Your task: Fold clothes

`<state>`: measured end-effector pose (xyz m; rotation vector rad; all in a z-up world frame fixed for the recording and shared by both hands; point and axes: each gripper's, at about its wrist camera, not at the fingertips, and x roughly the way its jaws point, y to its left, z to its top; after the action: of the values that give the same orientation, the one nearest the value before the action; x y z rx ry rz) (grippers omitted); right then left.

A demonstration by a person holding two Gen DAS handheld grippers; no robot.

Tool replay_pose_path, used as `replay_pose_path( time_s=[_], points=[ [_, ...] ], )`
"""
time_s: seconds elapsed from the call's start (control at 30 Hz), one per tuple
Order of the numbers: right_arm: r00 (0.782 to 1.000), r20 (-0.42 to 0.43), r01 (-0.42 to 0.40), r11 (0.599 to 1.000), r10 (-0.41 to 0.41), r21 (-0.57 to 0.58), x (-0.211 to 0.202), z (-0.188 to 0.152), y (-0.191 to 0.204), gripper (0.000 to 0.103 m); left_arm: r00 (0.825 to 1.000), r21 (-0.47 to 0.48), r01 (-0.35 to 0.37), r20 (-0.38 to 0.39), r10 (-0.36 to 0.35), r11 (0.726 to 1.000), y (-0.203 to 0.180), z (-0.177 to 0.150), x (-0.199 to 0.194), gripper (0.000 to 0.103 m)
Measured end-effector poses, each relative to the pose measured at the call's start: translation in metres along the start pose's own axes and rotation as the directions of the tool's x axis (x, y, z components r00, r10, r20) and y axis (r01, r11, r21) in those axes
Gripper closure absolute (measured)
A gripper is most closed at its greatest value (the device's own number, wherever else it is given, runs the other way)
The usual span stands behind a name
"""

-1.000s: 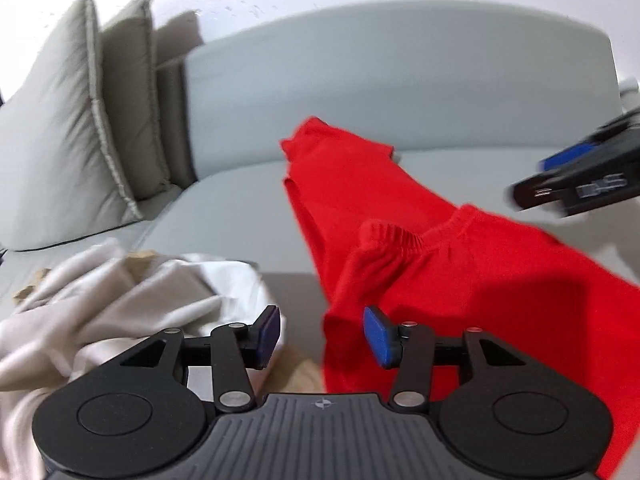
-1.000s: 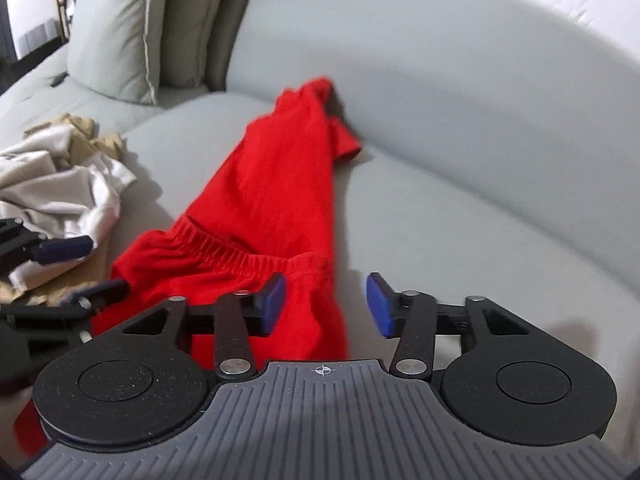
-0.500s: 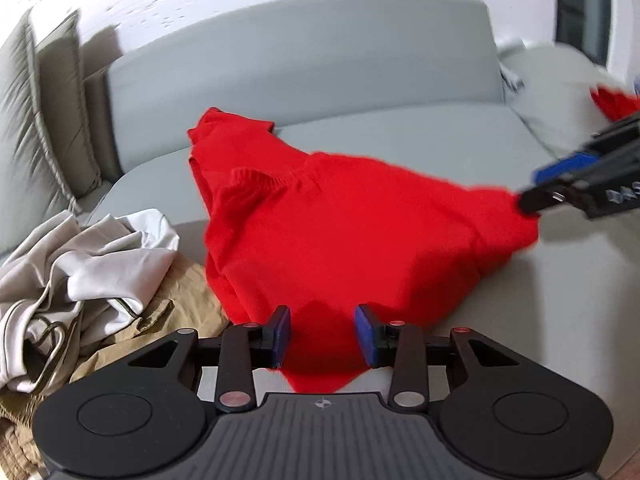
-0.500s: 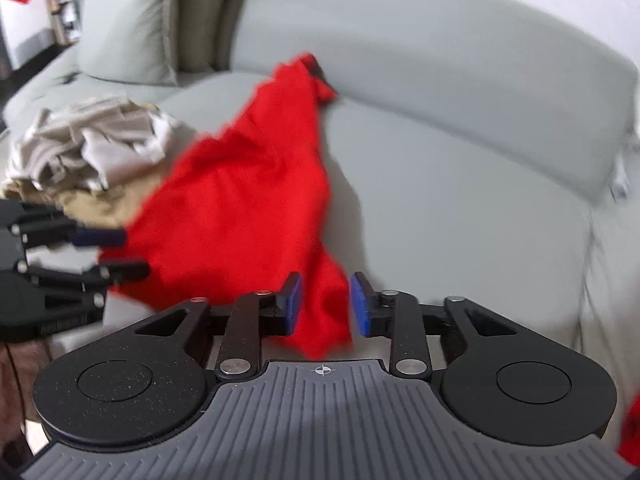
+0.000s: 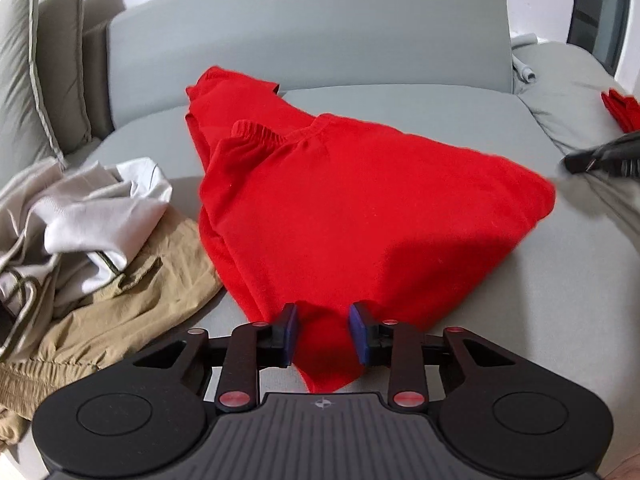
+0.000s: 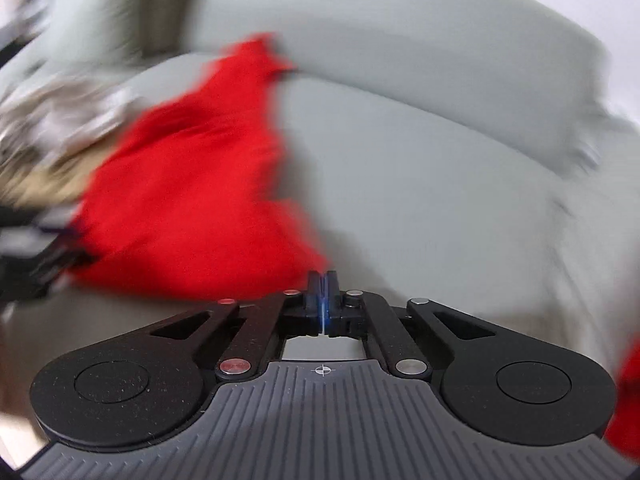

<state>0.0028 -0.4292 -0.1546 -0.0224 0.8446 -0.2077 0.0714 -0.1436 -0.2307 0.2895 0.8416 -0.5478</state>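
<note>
On grey sofa seat (image 5: 460,112): red garment (image 5: 360,208) spread in a rough triangle, elastic waistband bunched toward the backrest, one corner reaching right, another pointing down toward the left gripper (image 5: 323,334). Left fingers (image 5: 289,334) set moderately wide, blue pads either side of that near corner, no grip on the cloth. Right gripper (image 6: 322,292) with fingers pressed together; red fabric touching their tips, though blur hides whether any is pinched. Just left of the garment: heap of white clothing (image 5: 92,208) lying on tan trousers (image 5: 120,300). Grey cushions (image 5: 36,72) upright at far left. Another scrap of red cloth (image 5: 622,110) at far right, well apart.
</note>
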Motion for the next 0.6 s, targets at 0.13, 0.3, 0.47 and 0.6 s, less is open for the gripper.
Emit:
replay_pose_path(
  time_s=[0.13,0.3,0.47,0.6],
  points=[
    [0.995,-0.037,-0.088,0.973,0.098,0.211,-0.017,0.008,-0.052,0.089,1.000,-0.104,0.014,-0.022,-0.016,0.994,0.003,0.007,-0.020,0.062],
    [0.954,-0.064,-0.263,0.923,0.292,0.281,-0.023,-0.001,-0.015,0.047,0.999,-0.380,0.000,-0.039,-0.016,0.925,0.027,-0.003,-0.043,0.050],
    [0.909,-0.093,-0.332,0.841,0.406,0.428,-0.003,-0.018,0.012,0.036,0.995,-0.507,0.039,-0.057,-0.079,0.861,0.037,-0.005,-0.020,0.043],
    [0.901,-0.086,-0.307,0.767,0.424,0.564,0.022,-0.029,0.005,0.036,0.989,-0.601,0.065,-0.064,-0.130,0.796,0.045,-0.006,-0.001,0.035]
  ],
)
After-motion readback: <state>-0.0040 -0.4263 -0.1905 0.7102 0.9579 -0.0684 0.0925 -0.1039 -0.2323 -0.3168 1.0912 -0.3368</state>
